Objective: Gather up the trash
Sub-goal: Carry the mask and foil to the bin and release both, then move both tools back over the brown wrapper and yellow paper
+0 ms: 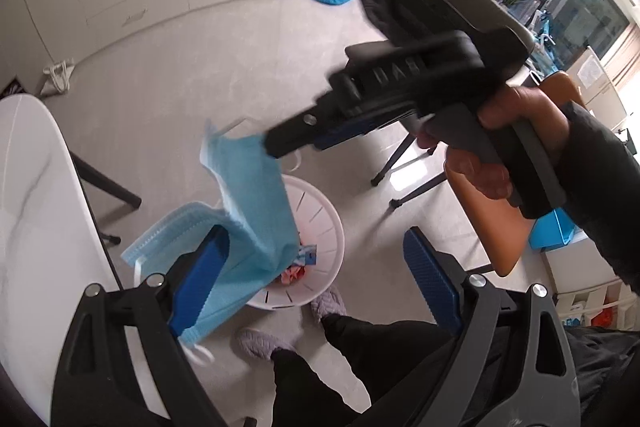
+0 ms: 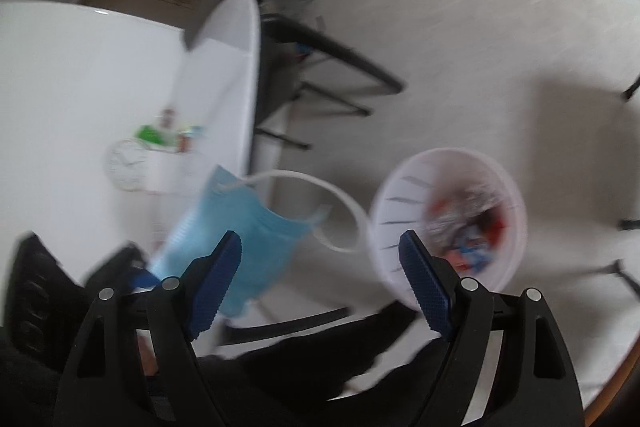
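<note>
Left wrist view: both grippers, left gripper (image 1: 316, 275) and right gripper (image 2: 320, 283), gape wide, gripping nothing; pleated blue mask (image 1: 248, 211) (thin, papery) drapes above round white slotted bin (image 1: 320, 211).

Pleated cloth mask (image 1: 248, 195); plastic bin (image 1: 320, 219)

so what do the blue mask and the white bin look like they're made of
Blue mask: looks like thin nonwoven fabric, matte, with pleated folds, a crimped edge and white elastic loops; it drapes limply.

White bin: probably moulded plastic, smooth and slightly glossy, with narrow slots cut in its wall. The right wrist view is too blurred to add more.
</note>
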`<action>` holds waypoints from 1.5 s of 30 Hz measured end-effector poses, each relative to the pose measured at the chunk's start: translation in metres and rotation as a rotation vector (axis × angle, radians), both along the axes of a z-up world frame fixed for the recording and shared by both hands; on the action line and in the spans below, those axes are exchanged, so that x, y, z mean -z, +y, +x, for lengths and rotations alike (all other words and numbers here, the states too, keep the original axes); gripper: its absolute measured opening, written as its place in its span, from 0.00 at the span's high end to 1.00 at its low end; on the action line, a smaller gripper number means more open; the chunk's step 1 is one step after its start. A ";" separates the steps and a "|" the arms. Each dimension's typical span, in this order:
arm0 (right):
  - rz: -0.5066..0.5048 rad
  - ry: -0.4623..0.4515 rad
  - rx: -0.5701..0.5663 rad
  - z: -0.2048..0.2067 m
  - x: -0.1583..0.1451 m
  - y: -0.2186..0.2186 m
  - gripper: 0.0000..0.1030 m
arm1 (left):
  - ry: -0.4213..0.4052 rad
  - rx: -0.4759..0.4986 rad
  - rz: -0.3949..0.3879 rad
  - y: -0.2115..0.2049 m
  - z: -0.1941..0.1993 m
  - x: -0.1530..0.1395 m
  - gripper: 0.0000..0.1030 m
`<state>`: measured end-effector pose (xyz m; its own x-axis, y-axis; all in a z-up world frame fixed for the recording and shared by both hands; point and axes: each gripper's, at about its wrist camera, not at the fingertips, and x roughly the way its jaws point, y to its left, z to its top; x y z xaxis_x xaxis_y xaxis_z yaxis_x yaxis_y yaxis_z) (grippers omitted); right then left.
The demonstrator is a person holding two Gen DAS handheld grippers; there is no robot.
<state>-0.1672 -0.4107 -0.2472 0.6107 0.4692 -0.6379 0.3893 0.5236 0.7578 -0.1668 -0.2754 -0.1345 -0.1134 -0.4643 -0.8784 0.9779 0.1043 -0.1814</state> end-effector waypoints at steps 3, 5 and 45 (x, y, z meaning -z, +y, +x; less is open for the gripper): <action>0.129 -0.043 -0.013 0.010 0.000 0.002 0.21 | -0.012 0.000 -0.027 0.000 -0.001 -0.006 0.18; 0.163 -0.055 -0.016 0.014 -0.001 0.002 0.30 | -0.011 0.000 -0.037 0.001 -0.003 -0.009 0.18; -0.741 0.232 -0.008 0.073 -0.078 0.089 0.03 | -0.047 -0.713 0.020 0.109 0.151 -0.005 0.10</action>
